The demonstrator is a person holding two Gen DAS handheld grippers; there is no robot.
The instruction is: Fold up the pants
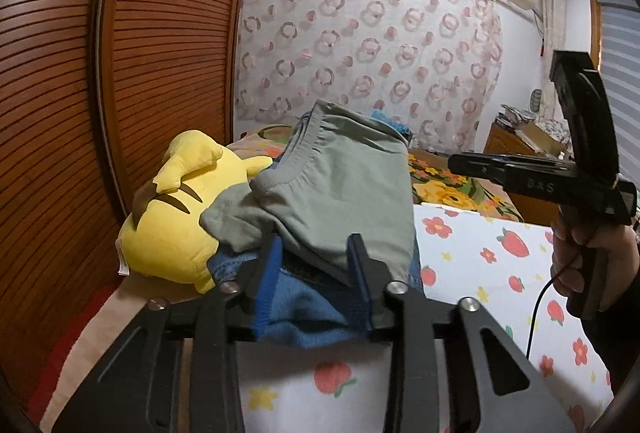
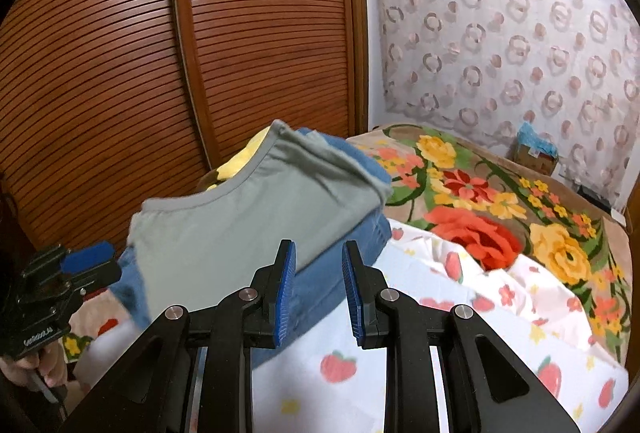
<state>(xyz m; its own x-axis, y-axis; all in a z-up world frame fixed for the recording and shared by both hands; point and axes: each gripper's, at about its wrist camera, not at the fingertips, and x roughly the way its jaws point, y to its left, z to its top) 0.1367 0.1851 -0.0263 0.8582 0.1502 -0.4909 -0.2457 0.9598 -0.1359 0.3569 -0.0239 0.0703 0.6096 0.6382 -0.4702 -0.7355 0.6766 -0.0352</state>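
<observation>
Folded grey-green pants (image 1: 340,193) sit atop a blue denim stack near the bed's wardrobe-side edge, against the yellow plush (image 1: 176,217). My left gripper (image 1: 316,273) straddles the stack, jaws wide, probably squaring it. My right gripper (image 2: 318,289) hangs part-open, holding nothing.

The left wrist camera sits very close behind the folded pants (image 1: 340,193), looking across the bed toward the curtain (image 1: 360,53), while the right wrist camera looks from the other side, and both see the pants (image 2: 248,217) and wooden doors (image 2: 120,53).
</observation>
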